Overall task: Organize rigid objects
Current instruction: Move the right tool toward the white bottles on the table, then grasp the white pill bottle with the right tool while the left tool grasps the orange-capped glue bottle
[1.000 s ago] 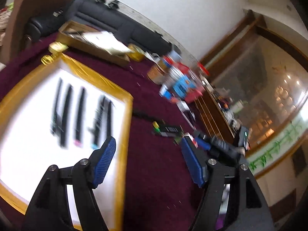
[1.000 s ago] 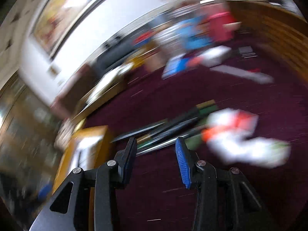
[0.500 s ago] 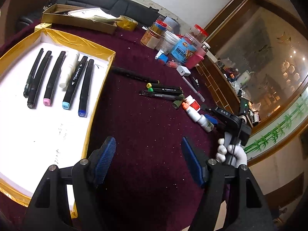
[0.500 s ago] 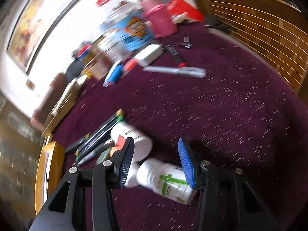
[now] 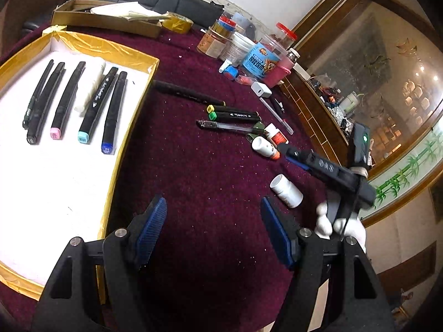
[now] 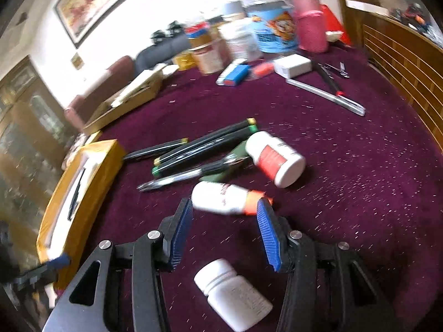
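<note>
Markers [image 5: 110, 110] are laid side by side in the gold-edged tray [image 5: 138, 88] with the white floor, at the left of the maroon surface [image 5: 193, 193]: five dark pens or markers with pink, teal and blue end caps among them, plus a white tube [image 5: 90, 85] between them. More markers [image 6: 205, 141] and a clear pen [image 6: 180, 177] are left loose mid-surface, outside the tray. Three white bottles are seen lying on their sides: one with a red label [image 6: 277, 159], one with an orange cap [image 6: 227, 197], one plain [image 6: 235, 293]. The left gripper [image 5: 213, 232] is held spread over bare cloth beside the tray, nothing between the pads. The right gripper [image 6: 224, 228] is part-open, jaws just widened slightly; the orange-capped bottle sits just ahead of its tips, unpinched, and the plain bottle lies below between the finger arms. A cardboard box [image 5: 110, 22] with papers sits at the far edge. Jars and tubs [image 5: 257, 55] are clustered at the back; contents cannot be made out.
</note>
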The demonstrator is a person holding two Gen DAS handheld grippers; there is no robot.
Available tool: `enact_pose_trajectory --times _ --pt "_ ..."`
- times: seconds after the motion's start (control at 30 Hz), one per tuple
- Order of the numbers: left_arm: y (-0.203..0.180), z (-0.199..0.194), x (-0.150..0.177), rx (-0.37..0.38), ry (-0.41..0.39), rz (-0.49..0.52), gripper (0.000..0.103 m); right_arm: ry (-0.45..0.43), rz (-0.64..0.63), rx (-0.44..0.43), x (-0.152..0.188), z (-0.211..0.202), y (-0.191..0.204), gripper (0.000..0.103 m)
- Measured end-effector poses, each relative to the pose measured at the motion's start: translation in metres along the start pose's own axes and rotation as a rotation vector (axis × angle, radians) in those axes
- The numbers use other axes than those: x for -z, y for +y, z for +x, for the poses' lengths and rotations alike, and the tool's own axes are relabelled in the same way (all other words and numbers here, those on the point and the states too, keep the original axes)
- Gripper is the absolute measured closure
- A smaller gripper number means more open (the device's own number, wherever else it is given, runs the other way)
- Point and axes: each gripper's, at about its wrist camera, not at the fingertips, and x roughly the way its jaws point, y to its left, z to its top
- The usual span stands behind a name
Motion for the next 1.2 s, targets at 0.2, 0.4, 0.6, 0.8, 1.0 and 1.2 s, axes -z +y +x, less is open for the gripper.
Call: enact_pose_trajectory --times 0.2,0.4,0.6,0.8,1.0,1.2 --pt "0.001 -0.002 0.004 0.004 0.003 0.002 0.034 0.0 0.119 0.036 -0.015 0.02 -0.006 0.058" --pt "0.005 -0.003 0.006 0.005 0.003 -0.008 0.034 0.044 0.01 0.033 -0.017 0.03 0.02 0.058" --pt "0.003 -0.001 0.006 0.005 0.0 0.008 0.034 0.112 -0.232 -0.081 0.008 0.043 0.082 0.057" --pt "0.002 -0.002 0.007 0.007 0.01 0.025 0.034 0.185 -0.282 -0.307 0.029 0.026 0.105 0.057" --pt "-0.007 0.004 0.009 -0.037 0.009 0.101 0.033 0.062 -0.146 -0.219 0.023 -0.025 0.04 0.057" --pt "-0.036 0.018 0.005 -0.078 0.018 0.262 0.034 0.076 -0.143 -0.105 0.033 -0.04 0.001 0.055"
